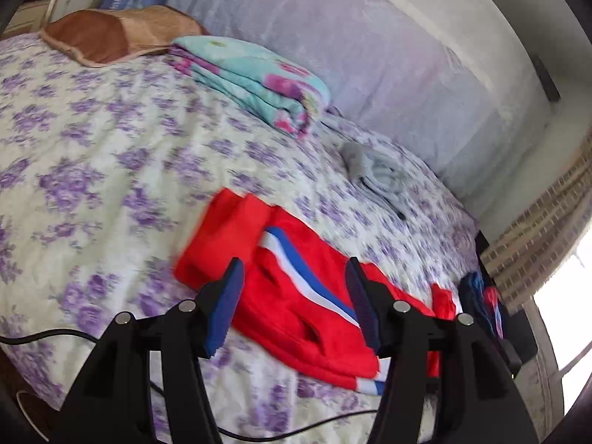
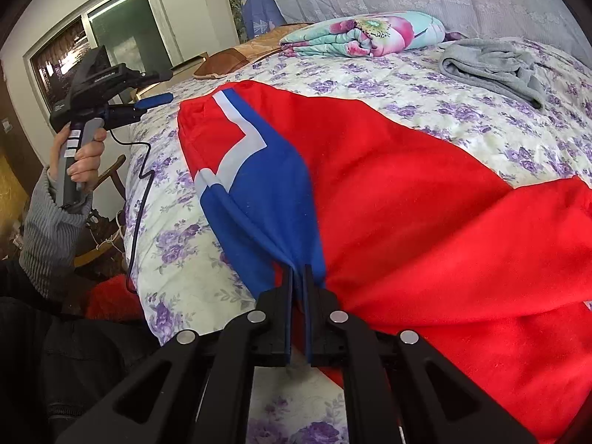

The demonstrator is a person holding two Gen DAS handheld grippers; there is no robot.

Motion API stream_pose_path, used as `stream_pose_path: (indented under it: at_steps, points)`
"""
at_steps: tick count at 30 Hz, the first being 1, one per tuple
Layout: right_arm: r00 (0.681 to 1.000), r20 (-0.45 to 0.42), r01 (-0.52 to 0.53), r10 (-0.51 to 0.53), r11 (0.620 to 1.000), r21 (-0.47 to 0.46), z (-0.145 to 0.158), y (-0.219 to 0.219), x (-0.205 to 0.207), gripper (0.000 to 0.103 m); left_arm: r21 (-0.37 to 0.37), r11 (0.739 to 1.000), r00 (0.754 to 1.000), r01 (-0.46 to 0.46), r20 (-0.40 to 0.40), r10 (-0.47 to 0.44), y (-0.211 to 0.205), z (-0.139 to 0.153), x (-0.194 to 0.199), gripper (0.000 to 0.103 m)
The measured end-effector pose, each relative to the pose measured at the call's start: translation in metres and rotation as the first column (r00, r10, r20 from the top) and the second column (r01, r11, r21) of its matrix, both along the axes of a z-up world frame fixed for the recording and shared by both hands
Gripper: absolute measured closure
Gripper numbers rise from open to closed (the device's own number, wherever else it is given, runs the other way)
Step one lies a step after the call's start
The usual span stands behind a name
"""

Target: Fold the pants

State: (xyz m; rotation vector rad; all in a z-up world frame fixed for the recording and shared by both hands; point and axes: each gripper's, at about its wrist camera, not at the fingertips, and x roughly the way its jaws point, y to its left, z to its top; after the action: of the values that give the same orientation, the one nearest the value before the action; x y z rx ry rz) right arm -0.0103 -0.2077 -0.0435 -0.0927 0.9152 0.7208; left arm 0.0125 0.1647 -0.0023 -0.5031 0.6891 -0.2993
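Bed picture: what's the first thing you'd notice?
The bright red pants with a blue and white stripe, spread across the flowery bed. The right gripper pinches their blue edge close up. Behind lie a rolled teal blanket and a grey cloth.

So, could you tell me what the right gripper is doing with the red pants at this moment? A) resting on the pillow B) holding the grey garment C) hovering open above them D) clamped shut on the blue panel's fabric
D: the right gripper is shut on bunched blue fabric of the red pants, which pulls into pleats at its fingers.
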Motion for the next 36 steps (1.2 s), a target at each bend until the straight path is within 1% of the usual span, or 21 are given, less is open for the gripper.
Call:
stream_pose_path:
  at_steps: [2,4,5,6,7,8,10,12,13,15,17,19,22,23,26,27,28,29,31,33,36]
  points:
    - [1.0,-0.009,0.016,-0.016,1.0,0.015,0.0,-0.002,0.0,0.097,0.046,0.995,0.996,0.093,-0.004,-0.093,-0.04,-0.001,0.004,0.037]
    - [0.999,-0.016,0.043,-0.042,0.998,0.05,0.007,-0.007,-0.003,0.09,0.078,0.983,0.986,0.167,-0.009,-0.166,-0.074,-0.009,0.008,0.032]
    - [0.998,-0.005,0.062,-0.062,0.995,0.083,0.014,-0.012,-0.007,0.075,0.097,0.976,0.981,0.195,-0.015,-0.195,-0.089,-0.015,0.01,0.031]
    - [0.995,0.027,0.088,-0.092,0.988,0.124,0.023,-0.02,-0.014,0.055,0.121,0.971,0.979,0.206,-0.027,-0.204,-0.101,-0.022,0.013,0.031]
    - [0.989,0.07,0.118,-0.132,0.978,0.174,0.034,-0.031,-0.023,0.049,0.141,0.969,0.979,0.204,-0.04,-0.201,-0.108,-0.03,0.014,0.027]
    - [0.978,0.104,0.153,-0.179,0.963,0.223,0.045,-0.043,-0.03,0.043,0.157,0.968,0.98,0.197,-0.056,-0.191,-0.113,-0.039,0.017,0.021]
    - [0.946,0.117,0.254,-0.303,0.914,0.316,0.061,-0.071,-0.036,0.036,0.179,0.965,0.98,0.191,-0.097,-0.176,-0.116,-0.057,0.023,0.017]
    - [0.896,0.076,0.381,-0.438,0.844,0.378,0.067,-0.097,-0.029,0.025,0.177,0.965,0.979,0.193,-0.1,-0.178,-0.114,-0.065,0.025,0.016]
    - [0.87,0.045,0.441,-0.491,0.815,0.376,0.067,-0.104,-0.021,0.024,0.18,0.964,0.979,0.197,-0.085,-0.185,-0.114,-0.065,0.023,0.013]
    - [0.836,0.0,0.517,-0.548,0.789,0.332,0.065,-0.106,-0.002,0.022,0.2,0.957,0.978,0.208,-0.068,-0.198,-0.119,-0.066,0.02,0.008]
    - [0.815,-0.004,0.559,-0.579,0.785,0.265,0.063,-0.097,0.018,0.017,0.24,0.948,0.978,0.208,-0.052,-0.201,-0.124,-0.068,0.018,0.006]
    - [0.786,0.039,0.603,-0.617,0.779,0.175,0.06,-0.085,0.039,0.012,0.274,0.939,0.978,0.207,-0.039,-0.204,-0.128,-0.069,0.015,0.005]
    - [0.732,0.142,0.672,-0.667,0.74,0.013,0.055,-0.07,0.069,0.01,0.28,0.936,0.976,0.213,-0.027,-0.214,-0.129,-0.07,0.014,0.005]
    - [0.723,0.173,0.685,-0.669,0.727,-0.049,0.052,-0.065,0.079,0.009,0.274,0.937,0.976,0.217,-0.023,-0.219,-0.127,-0.07,0.014,0.005]
    - [0.719,0.293,0.694,-0.631,0.675,-0.25,0.035,-0.048,0.099,0.005,0.263,0.937,0.972,0.229,-0.01,-0.234,-0.125,-0.07,0.013,0.005]
    - [0.709,0.324,0.705,-0.626,0.637,-0.313,0.028,-0.049,0.104,0.005,0.261,0.937,0.971,0.232,-0.008,-0.238,-0.124,-0.07,0.013,0.005]
    - [0.69,0.34,0.723,-0.639,0.588,-0.362,0.021,-0.055,0.107,0.005,0.259,0.937,0.97,0.235,-0.006,-0.241,-0.124,-0.07,0.013,0.005]
    - [0.676,0.335,0.734,-0.657,0.561,-0.382,0.018,-0.065,0.106,0.005,0.257,0.937,0.97,0.237,-0.005,-0.244,-0.124,-0.07,0.013,0.005]
    - [0.643,0.306,0.761,-0.702,0.542,-0.355,0.02,-0.091,0.09,0.005,0.253,0.937,0.969,0.241,-0.002,-0.248,-0.124,-0.07,0.012,0.005]
    - [0.596,0.3,0.8,-0.745,0.518,-0.302,0.028,-0.116,0.061,0.005,0.253,0.937,0.968,0.242,0.0,-0.25,-0.124,-0.07,0.012,0.005]
    - [0.541,0.254,0.841,-0.802,0.508,-0.187,0.041,-0.148,0.014,0.005,0.257,0.936,0.969,0.24,0.0,-0.248,-0.125,-0.071,0.012,0.005]
